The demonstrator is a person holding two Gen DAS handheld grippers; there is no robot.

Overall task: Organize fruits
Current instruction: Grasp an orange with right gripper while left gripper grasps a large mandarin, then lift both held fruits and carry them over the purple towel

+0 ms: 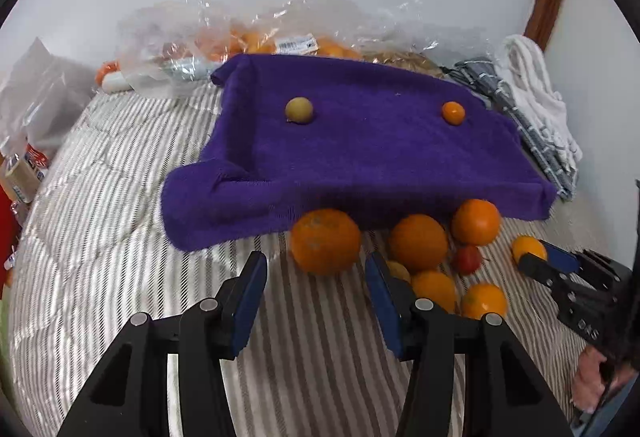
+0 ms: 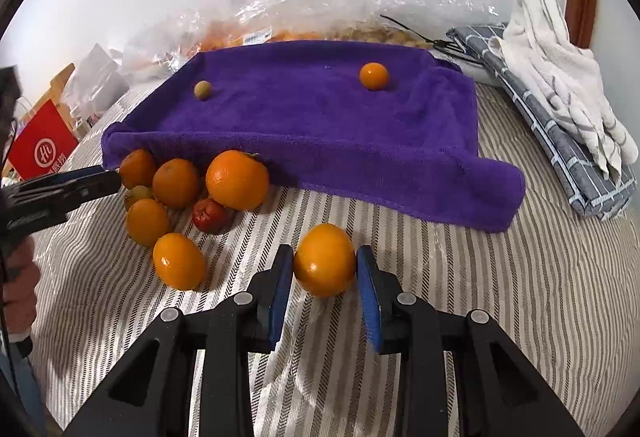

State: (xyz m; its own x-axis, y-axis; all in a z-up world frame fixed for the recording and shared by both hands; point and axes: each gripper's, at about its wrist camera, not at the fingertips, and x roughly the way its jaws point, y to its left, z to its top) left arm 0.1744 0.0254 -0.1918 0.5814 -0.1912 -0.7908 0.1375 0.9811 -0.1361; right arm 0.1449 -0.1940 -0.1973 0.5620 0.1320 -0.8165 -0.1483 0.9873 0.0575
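A purple towel (image 1: 360, 153) lies over a raised tray on the striped bed; on it sit a small green fruit (image 1: 299, 110) and a small orange fruit (image 1: 453, 112). Several oranges, such as a big one (image 1: 325, 241), and a small red fruit (image 1: 467, 259) lie in front of the towel. My left gripper (image 1: 316, 301) is open and empty just before the big orange. My right gripper (image 2: 325, 291) is shut on an orange (image 2: 325, 260) low over the bed. It also shows in the left wrist view (image 1: 540, 263).
Clear plastic bags (image 1: 248, 37) with more fruit lie behind the towel against the white wall. Folded grey and white cloths (image 2: 560, 89) lie at the right. A red box (image 2: 42, 147) and packets are at the left edge of the bed.
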